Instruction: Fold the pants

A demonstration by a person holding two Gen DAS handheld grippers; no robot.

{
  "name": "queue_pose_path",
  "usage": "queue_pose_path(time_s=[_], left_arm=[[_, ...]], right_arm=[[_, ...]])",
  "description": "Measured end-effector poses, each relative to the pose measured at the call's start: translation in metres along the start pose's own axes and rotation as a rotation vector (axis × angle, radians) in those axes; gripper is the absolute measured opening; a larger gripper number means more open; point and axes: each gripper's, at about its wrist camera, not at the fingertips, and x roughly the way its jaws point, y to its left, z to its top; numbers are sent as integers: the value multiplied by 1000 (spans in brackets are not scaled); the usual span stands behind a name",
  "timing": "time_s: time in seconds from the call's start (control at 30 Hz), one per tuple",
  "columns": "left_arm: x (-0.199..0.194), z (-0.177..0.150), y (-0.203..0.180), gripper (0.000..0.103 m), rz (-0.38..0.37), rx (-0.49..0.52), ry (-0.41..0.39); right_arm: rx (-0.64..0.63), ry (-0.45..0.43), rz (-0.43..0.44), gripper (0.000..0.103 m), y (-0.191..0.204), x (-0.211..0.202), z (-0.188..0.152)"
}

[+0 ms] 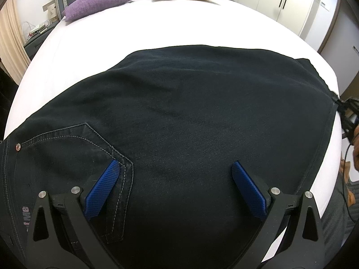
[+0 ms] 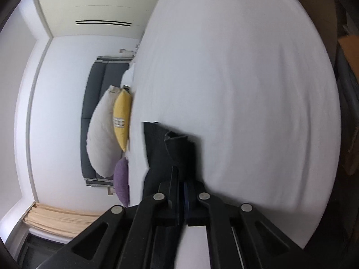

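pants (image 1: 190, 116) hem pinched, right gripper (image 2: 182, 179) blurred

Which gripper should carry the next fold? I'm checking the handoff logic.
Right. The right gripper is already shut on the pants at their edge; the left gripper hovers open above the pocket, holding nothing.

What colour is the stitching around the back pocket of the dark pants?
Light grey stitching on the dark denim pants, clearest in the left wrist view.

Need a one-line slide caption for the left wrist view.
Open left gripper hovers over dark pants spread on a white bed, pillows beyond.
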Motion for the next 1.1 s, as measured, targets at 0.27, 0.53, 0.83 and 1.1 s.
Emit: queue_pose_path(time_s=[0.27,0.53,0.83,1.1], left_arm=[[-2,-2,1,102,-3,-2,-6],[-3,-7,-5,102,-1,-1,-11],[-3,-8,-7,103,2,-1,-11],[-3,-9,-7,103,2,0,-12]], right_arm=[[-77,-101,14,79,26,-40,9],[-75,-20,-12,80,18,-34,5],[-76,90,48,69,34,2,17],[9,135,82,33,26,39,29]])
